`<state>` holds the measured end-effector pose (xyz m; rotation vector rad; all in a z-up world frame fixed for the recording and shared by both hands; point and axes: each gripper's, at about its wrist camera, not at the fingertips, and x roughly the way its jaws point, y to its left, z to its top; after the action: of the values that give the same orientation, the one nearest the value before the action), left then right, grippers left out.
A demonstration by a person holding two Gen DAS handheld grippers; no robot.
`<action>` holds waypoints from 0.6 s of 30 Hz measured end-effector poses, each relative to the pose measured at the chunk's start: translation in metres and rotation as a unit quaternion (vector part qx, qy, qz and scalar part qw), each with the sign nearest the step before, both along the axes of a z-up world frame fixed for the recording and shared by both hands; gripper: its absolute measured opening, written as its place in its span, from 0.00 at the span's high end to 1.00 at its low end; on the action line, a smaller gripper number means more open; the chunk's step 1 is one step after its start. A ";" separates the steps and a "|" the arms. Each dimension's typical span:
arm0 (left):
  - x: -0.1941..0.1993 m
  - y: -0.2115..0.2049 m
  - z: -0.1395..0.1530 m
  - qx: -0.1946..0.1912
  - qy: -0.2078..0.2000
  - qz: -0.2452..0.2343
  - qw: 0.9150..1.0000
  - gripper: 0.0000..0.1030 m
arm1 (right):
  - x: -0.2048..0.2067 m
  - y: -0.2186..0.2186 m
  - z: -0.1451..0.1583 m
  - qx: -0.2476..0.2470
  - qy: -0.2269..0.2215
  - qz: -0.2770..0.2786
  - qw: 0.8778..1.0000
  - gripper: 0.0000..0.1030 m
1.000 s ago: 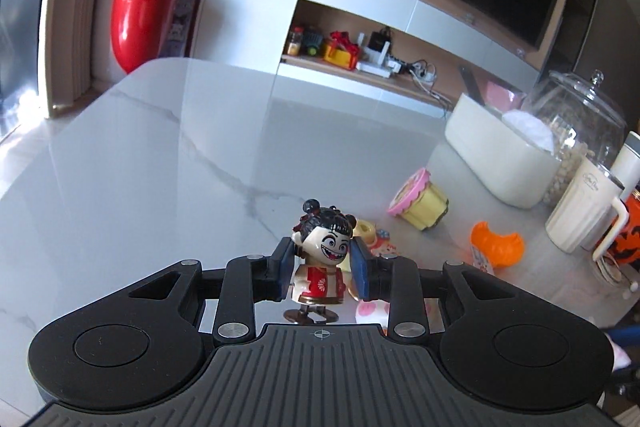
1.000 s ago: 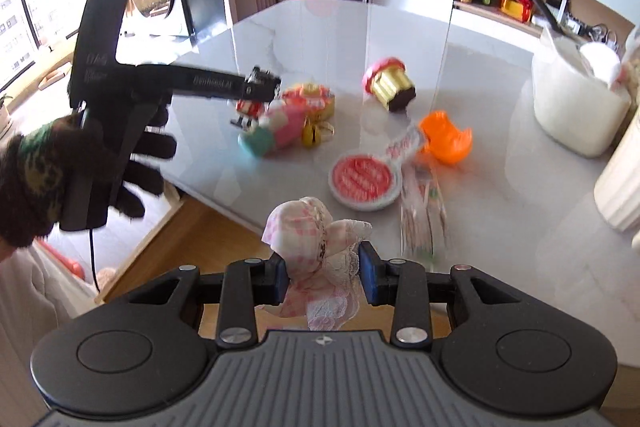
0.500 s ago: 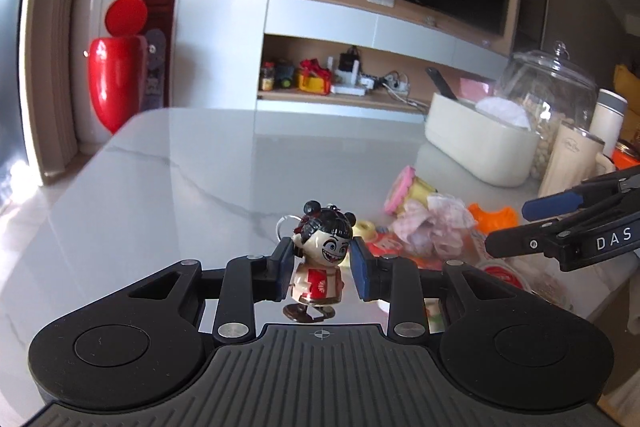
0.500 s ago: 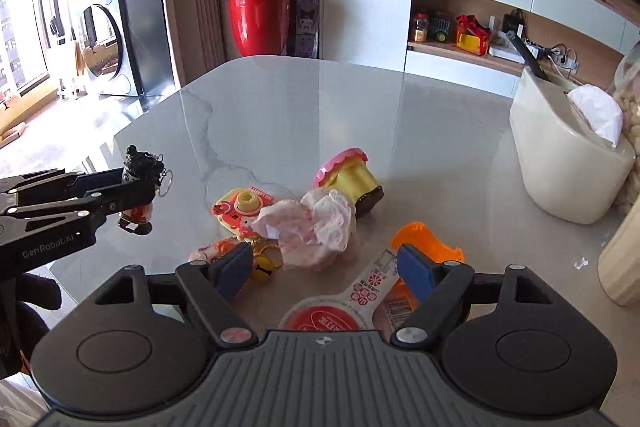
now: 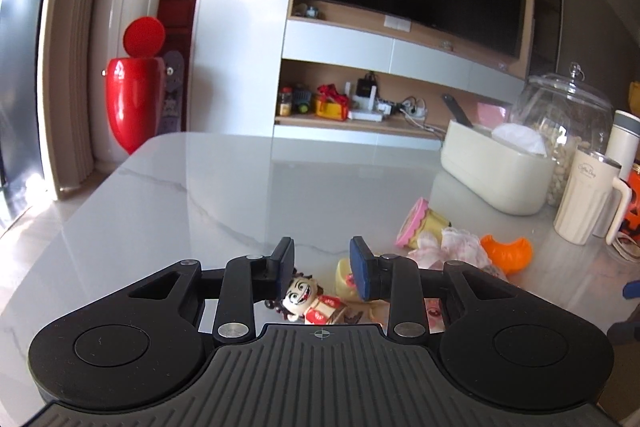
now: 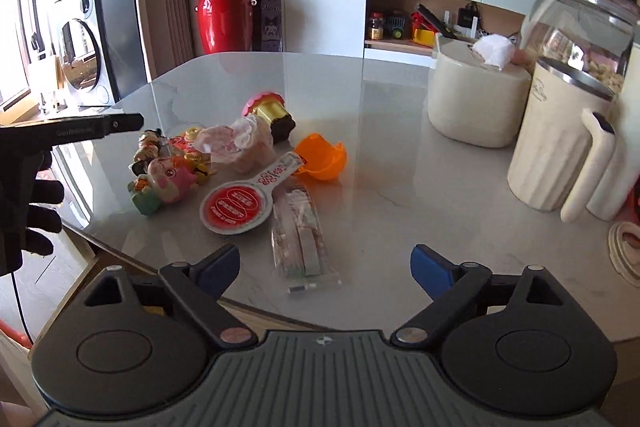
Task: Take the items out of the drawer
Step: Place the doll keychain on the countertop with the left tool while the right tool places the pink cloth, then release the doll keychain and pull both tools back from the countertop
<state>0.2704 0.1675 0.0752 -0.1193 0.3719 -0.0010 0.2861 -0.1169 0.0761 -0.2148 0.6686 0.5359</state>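
Observation:
My left gripper (image 5: 324, 266) is open just above the grey marble table (image 5: 180, 211). The little black-haired figurine (image 5: 308, 301) lies on its side on the table below and just behind the fingertips. In the right wrist view the left gripper (image 6: 134, 123) reaches in from the left, held by a gloved hand (image 6: 36, 203), with the figurine (image 6: 147, 147) beneath its tip. My right gripper (image 6: 326, 267) is open wide and holds nothing, near the table's front edge. The pink cloth (image 6: 236, 139) rests on the toy pile.
The pile also holds a pink fish toy (image 6: 168, 183), a cupcake toy (image 6: 272, 111), an orange shell (image 6: 320, 155), a red round paddle (image 6: 240, 203) and a clear packet (image 6: 300, 231). A cream tissue box (image 6: 476, 99), mug (image 6: 560, 147) and glass jar (image 6: 580, 27) stand at the right.
The left gripper opened and the figurine dropped onto the table, lying down. The right gripper let go of the pink cloth on the pile and drew back, open wider.

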 end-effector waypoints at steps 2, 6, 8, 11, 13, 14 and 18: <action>-0.003 0.002 0.004 -0.006 -0.014 0.006 1.000 0.68 | 0.004 -0.011 -0.012 0.007 0.018 -0.020 1.000 0.10; -0.005 0.006 0.009 -0.025 -0.008 -0.001 1.000 0.68 | 0.009 -0.021 -0.023 0.007 0.022 -0.044 0.999 0.10; -0.003 0.010 0.008 -0.064 0.011 -0.017 0.998 0.68 | 0.007 -0.023 -0.022 0.011 0.014 -0.044 0.999 0.09; -0.003 0.021 0.008 -0.158 0.030 -0.040 0.986 0.70 | 0.003 -0.023 -0.018 0.013 0.000 -0.040 0.999 0.09; -0.004 0.025 0.012 -0.208 0.036 -0.059 0.976 0.73 | 0.001 -0.021 -0.017 0.015 -0.005 -0.034 0.999 0.09; -0.004 0.025 0.012 -0.224 0.038 -0.074 0.971 0.75 | -0.001 -0.020 -0.017 0.016 -0.006 -0.032 0.999 0.09; -0.003 0.018 0.006 -0.295 0.045 -0.154 0.942 0.79 | -0.003 -0.018 -0.016 0.019 -0.008 -0.022 1.000 0.08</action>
<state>0.2669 0.1857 0.0808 -0.6561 0.4702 -0.4220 0.2831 -0.1353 0.0602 -0.1689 0.6450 0.5033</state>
